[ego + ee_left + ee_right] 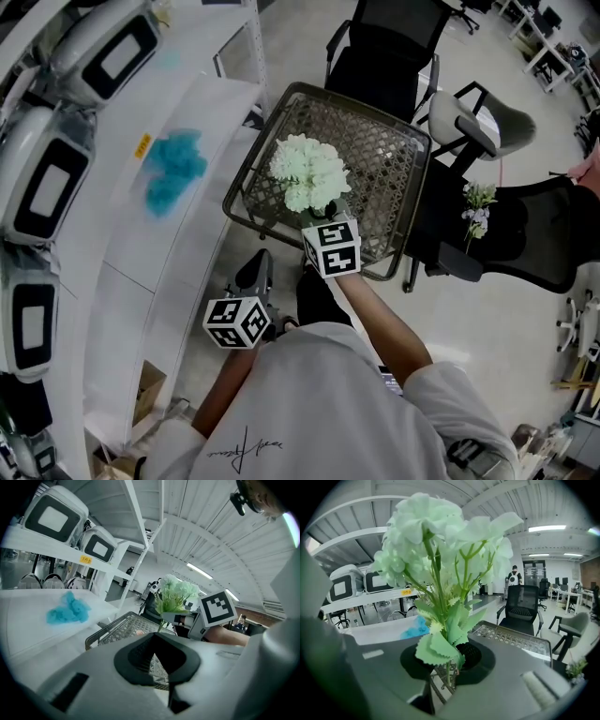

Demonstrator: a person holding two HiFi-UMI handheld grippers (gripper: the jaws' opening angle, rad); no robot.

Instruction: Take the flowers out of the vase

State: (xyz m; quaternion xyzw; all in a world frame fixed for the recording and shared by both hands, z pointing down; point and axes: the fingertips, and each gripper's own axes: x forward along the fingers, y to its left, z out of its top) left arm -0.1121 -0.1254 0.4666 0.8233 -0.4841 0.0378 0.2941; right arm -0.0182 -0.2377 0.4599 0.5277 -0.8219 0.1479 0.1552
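Shelving (251, 47) and a white bench (122, 253) fill the left of the head view, with white machines (42, 187) along the edge. A wire-mesh tray (384, 159) on legs takes the centre, and black office chairs (389, 47) stand at upper right.

The flowers (309, 171), a pale green-white bunch, hang over the near left part of the tray. The right hand-held gripper (323, 214) has them by the stems: its view shows the jaws drawn in close on the thin stems (446, 670) just under the serrated leaves. The left hand-held gripper (255, 264), at lower centre-left, looks closed down to a narrow slit (154, 660) and carries nothing.

The bunch looks artificial, so probably light. The heads are soft and would crush. The stems are thin and could slip or turn, so the low hold under the leaves seems right.

A blue tuft (173, 169) lies on the bench, and a small sprig (478, 202) rests on a chair at right.

No view shows a vase. The stem ends are cut off below the jaws.
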